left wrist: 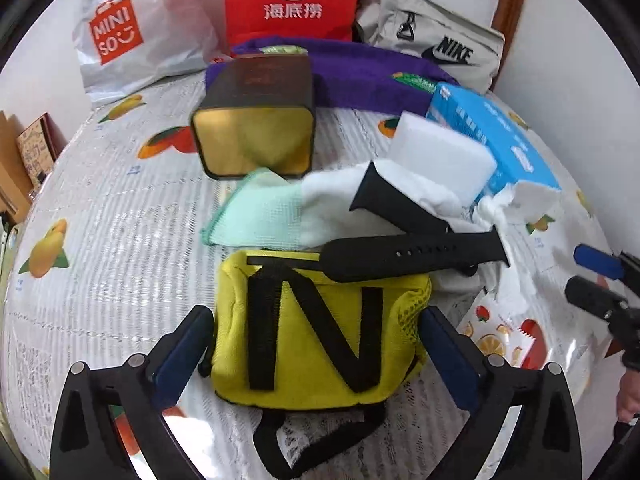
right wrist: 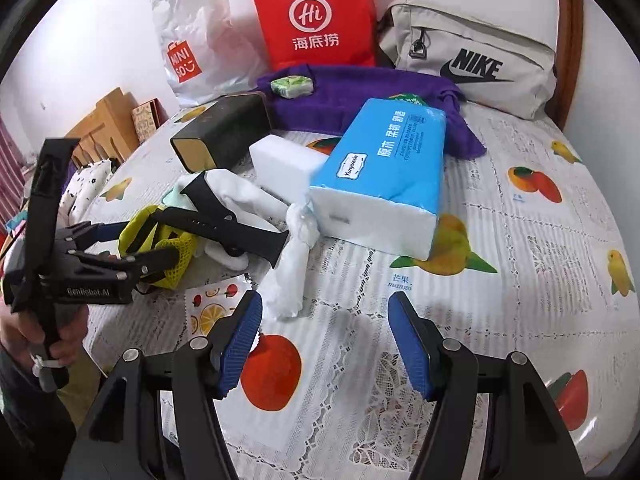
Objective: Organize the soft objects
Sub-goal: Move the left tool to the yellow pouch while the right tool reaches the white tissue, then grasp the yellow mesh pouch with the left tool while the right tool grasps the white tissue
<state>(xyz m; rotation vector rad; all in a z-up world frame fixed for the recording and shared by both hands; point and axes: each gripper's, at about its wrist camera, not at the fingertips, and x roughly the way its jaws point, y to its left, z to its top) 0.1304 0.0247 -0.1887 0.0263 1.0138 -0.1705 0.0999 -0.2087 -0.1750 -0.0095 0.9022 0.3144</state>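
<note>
We see the yellow pouch (left wrist: pixel 316 332) at lower centre on the tablecloth (left wrist: pixel 112 248), between our left gripper's (left wrist: pixel 316 350) wide-open, untouching jaws. A black strap (left wrist: pixel 416 256) lies just above. Our right gripper (right wrist: pixel 325 340) gapes empty over cloth.

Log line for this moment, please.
left gripper: open, straddling yellow pouch, pads not pressing | right gripper: open, empty, over tablecloth | watch strap: lying across pouch top

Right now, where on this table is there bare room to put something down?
Bare tablecloth lies right of the blue tissue pack, in front of the Nike bag. More lies left of the yellow pouch and gold-lined tin. The middle is crowded: watch strap, cloths, sponge.
</note>
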